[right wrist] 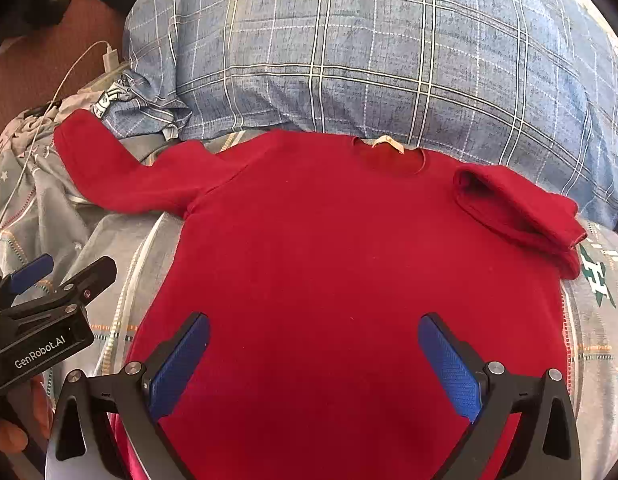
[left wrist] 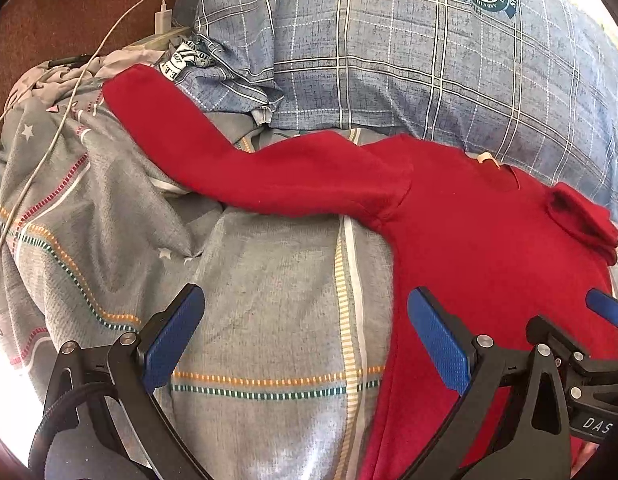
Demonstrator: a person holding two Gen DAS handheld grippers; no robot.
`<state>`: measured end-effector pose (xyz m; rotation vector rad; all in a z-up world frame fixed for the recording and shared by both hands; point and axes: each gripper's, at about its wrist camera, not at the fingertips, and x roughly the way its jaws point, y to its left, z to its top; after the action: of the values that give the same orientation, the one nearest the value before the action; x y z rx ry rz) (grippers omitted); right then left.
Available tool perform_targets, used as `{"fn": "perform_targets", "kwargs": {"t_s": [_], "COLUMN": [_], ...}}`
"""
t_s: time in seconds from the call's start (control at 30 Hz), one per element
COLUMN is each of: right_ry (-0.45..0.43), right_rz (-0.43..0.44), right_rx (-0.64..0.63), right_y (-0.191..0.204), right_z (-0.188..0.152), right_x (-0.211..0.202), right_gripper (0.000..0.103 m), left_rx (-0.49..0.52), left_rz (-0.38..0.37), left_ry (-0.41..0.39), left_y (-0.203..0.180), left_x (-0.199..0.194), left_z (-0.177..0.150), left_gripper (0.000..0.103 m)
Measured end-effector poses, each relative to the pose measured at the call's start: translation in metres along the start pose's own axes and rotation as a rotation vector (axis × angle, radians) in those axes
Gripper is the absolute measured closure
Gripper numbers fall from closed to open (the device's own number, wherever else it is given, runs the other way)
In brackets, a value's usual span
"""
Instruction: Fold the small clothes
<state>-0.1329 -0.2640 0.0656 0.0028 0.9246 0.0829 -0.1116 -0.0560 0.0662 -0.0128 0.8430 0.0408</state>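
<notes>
Left gripper [left wrist: 305, 334]: it stood wide open and held nothing, over the grey bed cover [left wrist: 269, 288], just beside the sweater's left edge.
Sweater [right wrist: 349, 248]: the red sweater lay flat on the bed, collar toward the blue checked pillow [right wrist: 389, 60]; its left sleeve [left wrist: 237, 160] stretched out, its right sleeve [right wrist: 517, 208] was already folded in.
Right gripper [right wrist: 313, 350]: its jaws were also fully apart and empty, above the lower body of the sweater.
Step in hand: probably folding the left sleeve; it would go best to pinch near the cuff and lay it straight across the chest.
Views: only the left wrist view showed the whole left sleeve and the white cable [left wrist: 69, 92] clearly; only the right showed the whole body.
</notes>
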Motion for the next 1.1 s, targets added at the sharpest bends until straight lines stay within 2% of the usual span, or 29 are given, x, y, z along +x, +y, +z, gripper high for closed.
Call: {"fn": "perform_targets", "kwargs": {"t_s": [0.13,0.2,0.43,0.57,0.73,0.9,1.07,1.1], "right_ry": [0.004,0.007,0.022,0.038,0.051,0.076,0.093,0.095], "right_rz": [0.002,0.008,0.053,0.084,0.095,0.120,0.112,0.112], "right_rx": [0.000,0.001,0.029,0.037,0.045,0.078,0.079,0.080], "right_y": [0.001,0.000,-0.003,-0.003,-0.007,-0.014,-0.016,-0.017], "right_z": [0.001,0.002,0.001,-0.002,-0.003,-0.003,-0.003,-0.004], "right_x": [0.003,0.005,0.010,0.012,0.016,0.023,0.029,0.030], "right_gripper": [0.000,0.000,0.000,0.000,0.000,0.000,0.000,0.000], "left_rx": [-0.007,-0.012,0.015,-0.016,-0.079,-0.051,-0.052,-0.059], "left_rz": [0.012,0.047,0.277,0.388,0.440,0.520,0.553,0.548], "left_ry": [-0.008,-0.010,-0.056,-0.060,-0.028,-0.030,0.003,0.008], "left_y": [0.006,0.013,0.048,0.080,0.114,0.128,0.145,0.149], "left_x": [0.001,0.002,0.022,0.044,0.076,0.096,0.114,0.116], "left_z": [0.008,0.019,0.081,0.120,0.155,0.176,0.186,0.187], "left_gripper": [0.001,0.001,0.001,0.001,0.001,0.001,0.002,0.005]}}
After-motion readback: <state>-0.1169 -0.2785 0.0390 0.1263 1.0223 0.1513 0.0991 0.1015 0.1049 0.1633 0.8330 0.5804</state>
